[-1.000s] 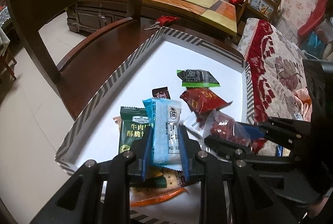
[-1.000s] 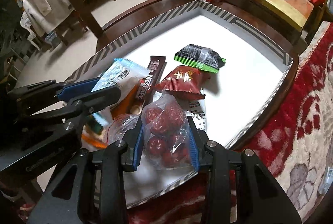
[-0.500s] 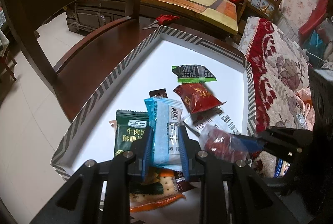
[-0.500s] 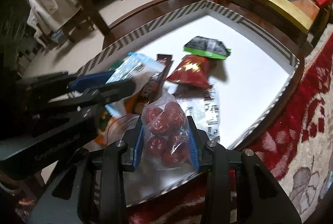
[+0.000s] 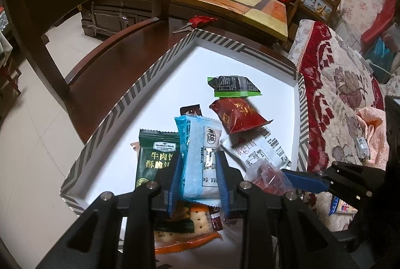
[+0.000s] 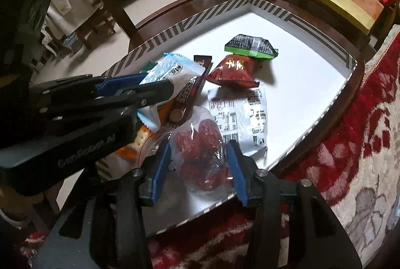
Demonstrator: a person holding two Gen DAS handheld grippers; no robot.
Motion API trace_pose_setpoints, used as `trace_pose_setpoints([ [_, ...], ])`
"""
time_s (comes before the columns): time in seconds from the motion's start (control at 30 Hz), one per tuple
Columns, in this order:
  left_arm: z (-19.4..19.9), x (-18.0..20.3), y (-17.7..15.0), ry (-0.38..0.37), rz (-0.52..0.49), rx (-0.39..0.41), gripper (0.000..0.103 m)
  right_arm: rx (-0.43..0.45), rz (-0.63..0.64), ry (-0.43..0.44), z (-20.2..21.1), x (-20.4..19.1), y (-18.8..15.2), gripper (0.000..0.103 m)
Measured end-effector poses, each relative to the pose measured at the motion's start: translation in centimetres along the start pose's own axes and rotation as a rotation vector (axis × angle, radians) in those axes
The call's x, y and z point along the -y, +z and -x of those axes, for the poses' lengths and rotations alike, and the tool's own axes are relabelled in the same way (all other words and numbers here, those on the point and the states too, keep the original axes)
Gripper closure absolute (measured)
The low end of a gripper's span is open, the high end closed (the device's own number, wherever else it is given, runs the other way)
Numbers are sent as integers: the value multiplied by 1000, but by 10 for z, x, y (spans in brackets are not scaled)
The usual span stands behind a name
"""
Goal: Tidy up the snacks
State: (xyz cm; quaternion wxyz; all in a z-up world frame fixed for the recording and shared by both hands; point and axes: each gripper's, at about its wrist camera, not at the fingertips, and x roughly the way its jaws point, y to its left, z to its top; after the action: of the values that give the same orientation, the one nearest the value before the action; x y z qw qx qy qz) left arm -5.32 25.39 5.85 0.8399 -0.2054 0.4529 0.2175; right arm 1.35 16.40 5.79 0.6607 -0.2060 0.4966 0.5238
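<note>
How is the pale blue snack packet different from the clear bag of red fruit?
The pale blue snack packet is opaque, flat and printed; the clear bag of red fruit is see-through and lumpy. The packet stands between the left gripper's opening jaws, the bag between the right gripper's. Both hang over the white striped-rim tray.

Glossy crinkled plastic snack wrappers (image 5: 200, 156) and clear shiny film over red dates (image 6: 200, 146). Matt white cardboard tray (image 5: 160, 63) on polished dark wood chair seat (image 5: 112, 73). Rough woven cloth (image 6: 362, 131) on the right.
</note>
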Motion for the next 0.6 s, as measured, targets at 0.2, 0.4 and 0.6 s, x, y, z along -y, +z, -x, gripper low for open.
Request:
trace_pose_setpoints([
  [0.2, -1, 1, -3, -2, 7, -10, 54, 17, -5, -6, 13, -1, -6, 55],
  [0.4, 3, 1, -3, 8, 18, -6, 43, 57, -25, -10, 28, 3, -9, 55],
  [0.6, 13, -1, -1, 20, 29, 27, 30, 96, -54, -4, 40, 6, -14, 55],
])
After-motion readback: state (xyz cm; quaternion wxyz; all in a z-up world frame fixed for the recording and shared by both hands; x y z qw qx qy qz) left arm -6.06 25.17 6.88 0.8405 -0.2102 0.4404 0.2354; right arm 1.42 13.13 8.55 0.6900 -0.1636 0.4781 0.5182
